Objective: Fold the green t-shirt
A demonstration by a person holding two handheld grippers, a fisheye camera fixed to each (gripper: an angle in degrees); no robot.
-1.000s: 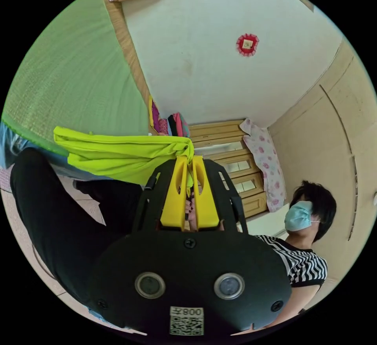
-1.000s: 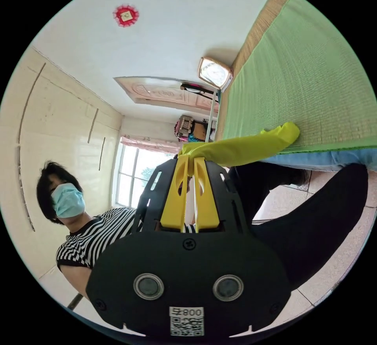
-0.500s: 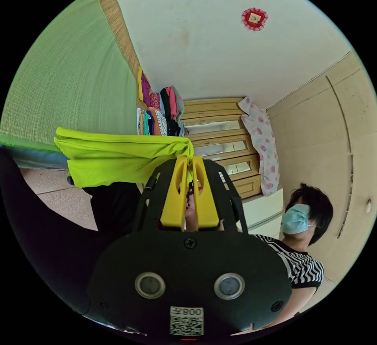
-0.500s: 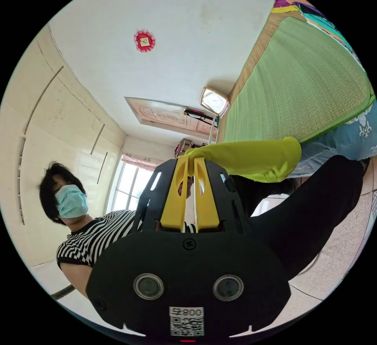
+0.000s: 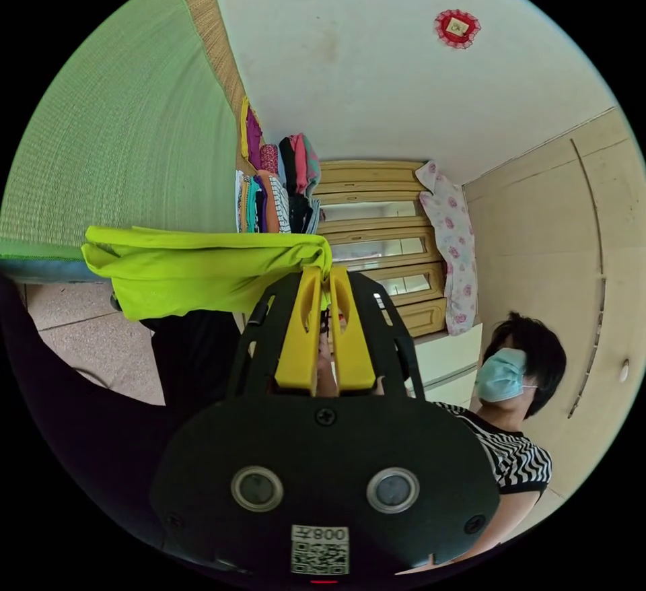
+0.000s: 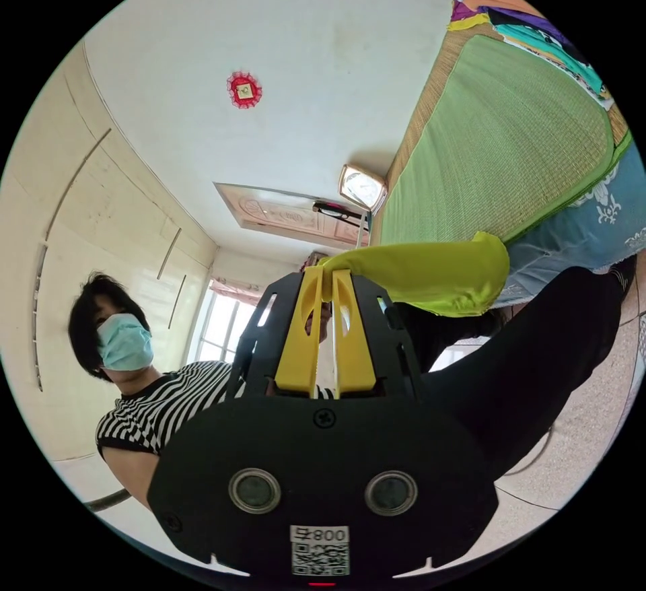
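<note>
Left gripper [image 5: 325,272] is clamped tight on one end of the green t-shirt [image 5: 195,269], both yellow jaws pinching the bunched fabric, and the right gripper [image 6: 326,276] has the same kind of grip on the other end, where the shirt [image 6: 431,272] hangs out as a folded band. So the shirt is up in the air, stretched between the two grippers, in front of the green mat [image 5: 114,147] on the bed and not touching it. Under it you can see the person's dark trouser legs [image 6: 531,369] and the tiled floor [image 5: 87,342]. Compared with half a second ago not much has changed with the grip, both ends are still held the same way. The views have swung a bit though: in the left gripper view more of the stack of clothes [image 5: 276,187] next to the wooden cabinet [image 5: 377,241] shows now, and in the right gripper view the bed's blue skirt [image 6: 579,241] and the colourful clothes at the far end come further into frame. The shirt's loose end droops about the same as before.
</note>
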